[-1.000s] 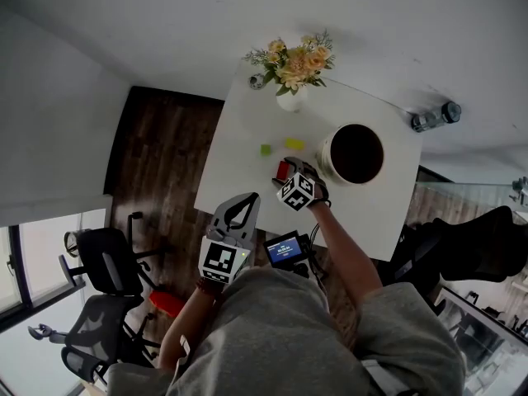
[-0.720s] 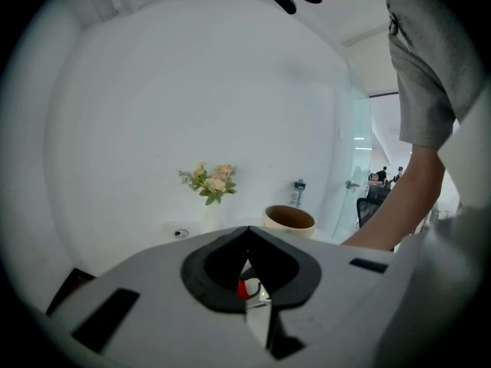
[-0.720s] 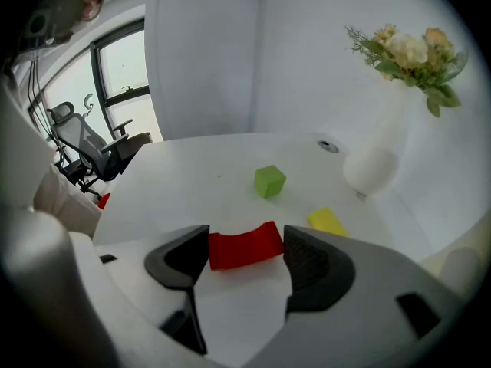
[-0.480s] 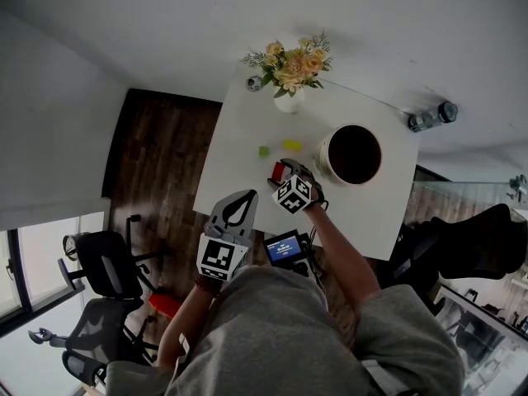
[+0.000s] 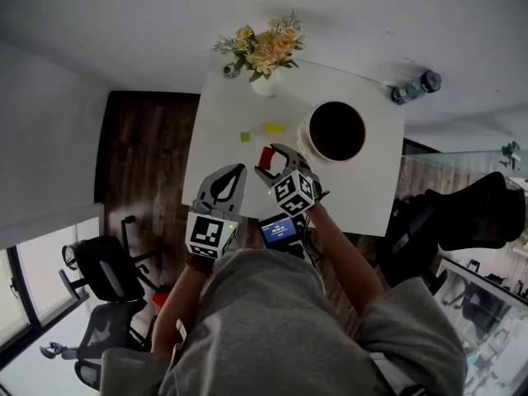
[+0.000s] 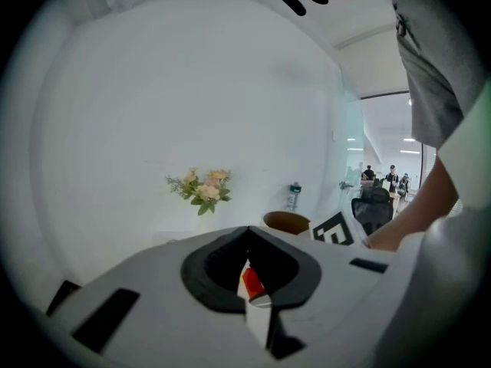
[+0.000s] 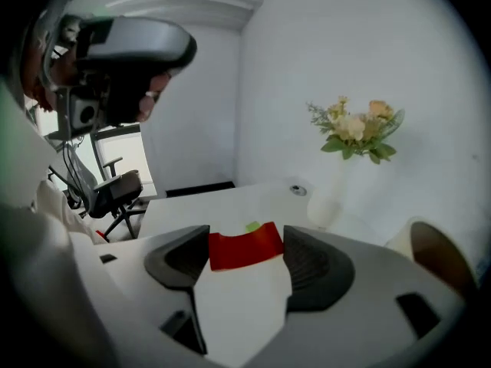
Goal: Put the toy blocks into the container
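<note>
Where the white table (image 5: pixel 363 190) ends nearest the person, find the left claw (image 5: pixel 237 172), jaws pressed together on nothing. Next, note a green block (image 5: pixel 245 136) loose on the tabletop, and a vase of flowers (image 5: pixel 265 81) at the far edge. Just right, see the right claw (image 5: pixel 275 160) clamped on a red block (image 7: pixel 245 247), a pad against each end. Beyond it, spot a yellow block (image 5: pixel 274 128), loose, near the green one. Further right, find the round open container (image 5: pixel 304 144) beside that claw, then a bottle (image 5: pixel 412 89) upright at the far corner.
</note>
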